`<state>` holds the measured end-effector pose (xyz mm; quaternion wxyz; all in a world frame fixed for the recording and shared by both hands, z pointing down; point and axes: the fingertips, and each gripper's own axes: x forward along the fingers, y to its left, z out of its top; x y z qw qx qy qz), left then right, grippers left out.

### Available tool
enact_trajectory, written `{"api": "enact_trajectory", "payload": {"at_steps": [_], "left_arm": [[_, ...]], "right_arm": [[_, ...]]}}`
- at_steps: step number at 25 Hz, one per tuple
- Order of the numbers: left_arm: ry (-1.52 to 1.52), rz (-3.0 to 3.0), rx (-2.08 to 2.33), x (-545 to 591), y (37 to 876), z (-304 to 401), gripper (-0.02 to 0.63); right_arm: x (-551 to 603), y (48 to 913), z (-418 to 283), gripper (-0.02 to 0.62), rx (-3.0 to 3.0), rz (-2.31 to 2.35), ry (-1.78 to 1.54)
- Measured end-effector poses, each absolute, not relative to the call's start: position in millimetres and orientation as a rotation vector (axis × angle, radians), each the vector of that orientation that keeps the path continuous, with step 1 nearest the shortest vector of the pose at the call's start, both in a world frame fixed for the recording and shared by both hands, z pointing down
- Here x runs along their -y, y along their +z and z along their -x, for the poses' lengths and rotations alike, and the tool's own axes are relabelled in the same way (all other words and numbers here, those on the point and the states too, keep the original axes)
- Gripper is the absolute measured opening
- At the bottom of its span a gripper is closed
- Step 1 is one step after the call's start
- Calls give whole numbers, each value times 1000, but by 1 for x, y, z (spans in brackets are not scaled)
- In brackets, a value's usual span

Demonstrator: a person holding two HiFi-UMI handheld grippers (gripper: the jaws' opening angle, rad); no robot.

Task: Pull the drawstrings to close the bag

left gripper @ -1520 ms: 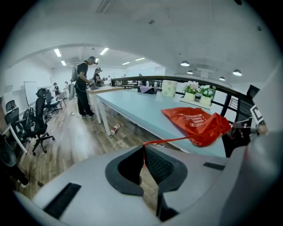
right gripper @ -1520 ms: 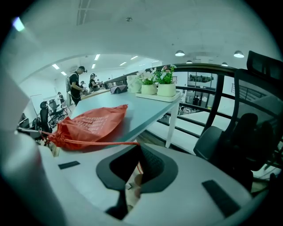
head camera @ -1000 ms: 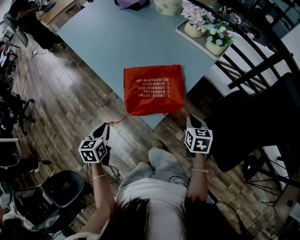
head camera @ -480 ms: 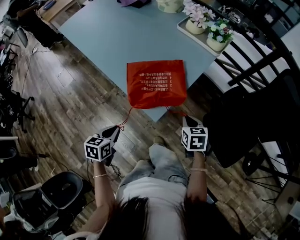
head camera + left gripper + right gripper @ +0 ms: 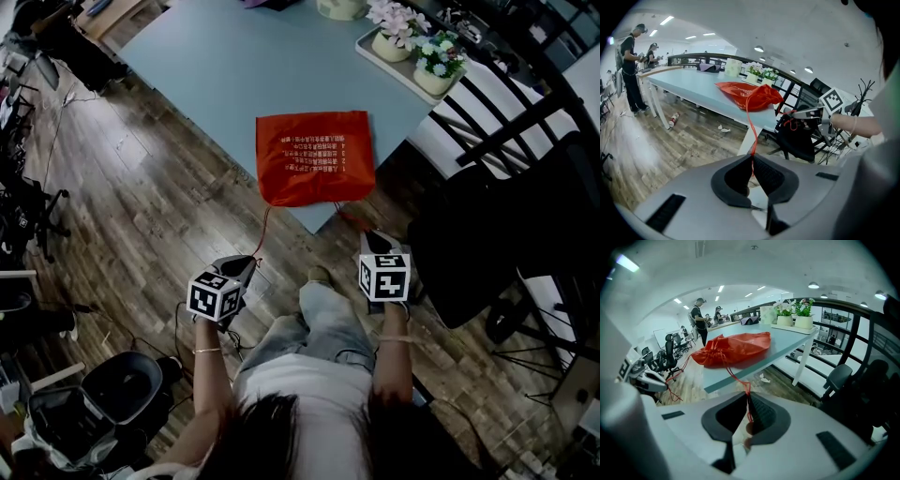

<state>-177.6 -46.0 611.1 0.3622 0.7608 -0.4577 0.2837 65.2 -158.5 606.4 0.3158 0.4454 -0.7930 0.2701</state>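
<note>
Two cords clamped, bag at table corner

Both tongs are reading as clenched on cord, by my check of each gripper view. The left gripper (image 5: 244,268) is hanging over the wooden floor (image 5: 141,216), its jaws pressed together on the left drawstring (image 5: 264,225), which is running in a straight line up to the red bag (image 5: 316,157). The right gripper (image 5: 374,241) is sitting nearer the table edge, its jaws likewise pinching the right drawstring (image 5: 345,215); that cord is showing a shorter span.

I am logging the bag as lying flat on the pale blue table (image 5: 234,66), at the corner nearest the person, mouth edge facing the grippers. The mouth is looking bunched and puckered (clearest in the gripper views). Printed text is showing on the bag's upper face; I cannot read it.

Beyond the bag, a tray of potted flowers (image 5: 373,52) is standing at the table's far edge. A black chair (image 5: 487,216) is standing just beside the table corner.
</note>
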Motion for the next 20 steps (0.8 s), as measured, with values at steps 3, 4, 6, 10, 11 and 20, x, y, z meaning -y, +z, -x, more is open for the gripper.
{"api": "enact_trajectory", "payload": {"at_steps": [3,4,6,10,11,20], "left_arm": [[740,-1957,1181,43,614,173,23],[734,-1957,1181,42,614,171,23],[732,-1962,1168,40,613,166,25],[751,-1976,1125,34,613,157,25],[750,-1981,1119,33,612,156,25],[728,-2054,1132,25,593,148,25]], "right_arm": [[152,607,-65,29,2087,-1163,714],[150,606,-65,29,2084,-1159,712],[145,606,-65,29,2079,-1154,710],[137,605,-66,29,2068,-1150,711],[135,604,-66,29,2066,-1150,709],[111,595,-66,87,2077,-1165,718]]}}
